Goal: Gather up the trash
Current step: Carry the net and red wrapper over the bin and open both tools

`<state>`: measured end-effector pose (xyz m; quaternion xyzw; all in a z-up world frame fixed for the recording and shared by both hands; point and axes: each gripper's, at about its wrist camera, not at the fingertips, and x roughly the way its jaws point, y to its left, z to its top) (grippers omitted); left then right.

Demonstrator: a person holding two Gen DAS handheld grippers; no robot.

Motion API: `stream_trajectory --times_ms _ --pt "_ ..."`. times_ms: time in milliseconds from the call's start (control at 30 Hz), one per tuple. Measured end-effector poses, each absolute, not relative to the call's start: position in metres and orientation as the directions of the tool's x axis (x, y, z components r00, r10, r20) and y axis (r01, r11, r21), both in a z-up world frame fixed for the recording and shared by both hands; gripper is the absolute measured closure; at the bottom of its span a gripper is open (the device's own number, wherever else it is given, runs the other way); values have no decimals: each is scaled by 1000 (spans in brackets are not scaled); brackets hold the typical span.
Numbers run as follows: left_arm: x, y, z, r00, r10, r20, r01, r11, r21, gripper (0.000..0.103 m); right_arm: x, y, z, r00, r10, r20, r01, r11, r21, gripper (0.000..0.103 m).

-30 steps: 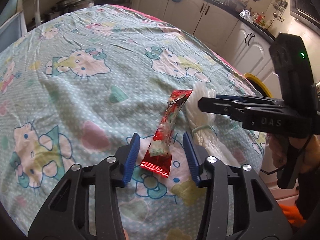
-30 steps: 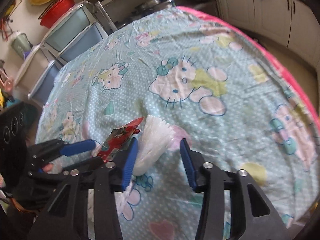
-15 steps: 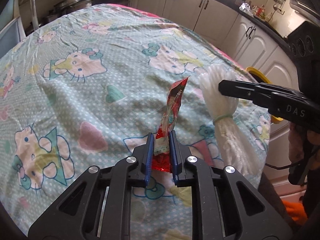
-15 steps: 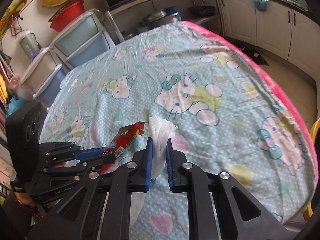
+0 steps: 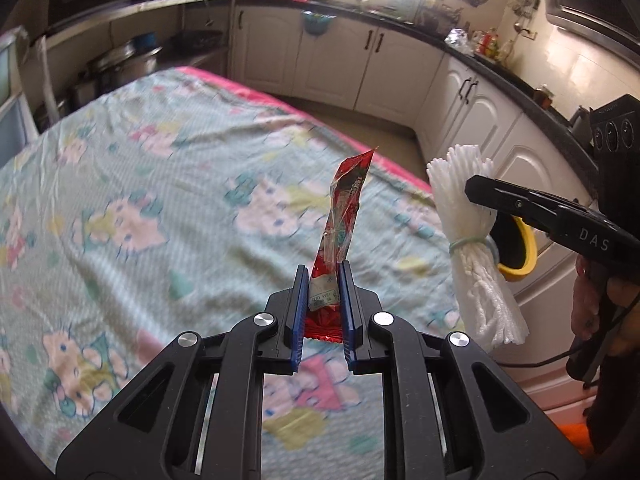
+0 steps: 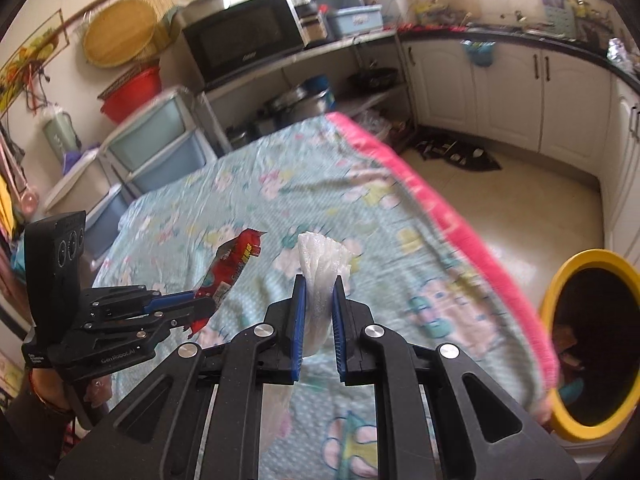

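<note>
My left gripper (image 5: 323, 280) is shut on a red snack wrapper (image 5: 343, 216) and holds it upright, lifted above the Hello Kitty cloth-covered table (image 5: 140, 200). My right gripper (image 6: 318, 292) is shut on a white bundle of plastic strands (image 6: 323, 268), also lifted off the table. In the left wrist view the bundle (image 5: 472, 248) hangs from the right gripper (image 5: 476, 192) at the right, tied with a green rubber band. In the right wrist view the left gripper (image 6: 200, 304) holds the wrapper (image 6: 230, 266) at the left.
A yellow-rimmed trash bin (image 6: 592, 344) with dark inside stands on the floor beyond the table's pink right edge (image 6: 452, 224); it also shows in the left wrist view (image 5: 518, 248). White cabinets (image 5: 360, 64) line the back. Plastic drawers (image 6: 160, 148) stand at the far left.
Both grippers closed on their items, the left on the wrapper and the right on the white bundle, and lifted them up off the table; the bin has come into the right wrist view.
</note>
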<state>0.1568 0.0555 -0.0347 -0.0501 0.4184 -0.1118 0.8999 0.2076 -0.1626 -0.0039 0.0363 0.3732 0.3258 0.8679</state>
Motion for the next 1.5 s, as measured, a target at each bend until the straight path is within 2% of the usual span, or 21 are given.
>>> stream_trajectory --times_ms 300,600,833,1033,1133,1200,1267,1433,1500 --pt "191 -4 -9 643 -309 -700 256 949 -184 93 209 -239 26 653 521 -551 -437 852 288 91" --pt "237 -96 7 616 -423 -664 402 894 -197 93 211 -334 42 792 355 -496 -243 930 277 91" --pt "274 -181 -12 528 -499 -687 504 835 -219 93 219 -402 23 835 181 -520 -45 963 264 91" --pt "303 -237 -42 441 -510 -738 544 806 -232 91 235 -441 -14 801 90 -592 77 965 251 88" --pt "312 -254 -55 420 -501 -757 551 803 -226 87 250 -450 -32 777 67 -626 116 962 247 85" --pt "316 -258 -62 406 -492 -770 552 804 -222 73 257 -455 -41 760 70 -646 131 958 257 80" --pt "320 -259 -68 409 -472 -781 544 813 -206 58 260 -457 -48 749 79 -658 136 953 270 67" --pt "317 -242 -64 452 -437 -777 511 841 -176 53 251 -456 -52 752 83 -654 156 942 298 61" --pt "309 -229 -57 485 -429 -762 496 852 -165 40 243 -450 -48 758 85 -647 148 943 298 57"
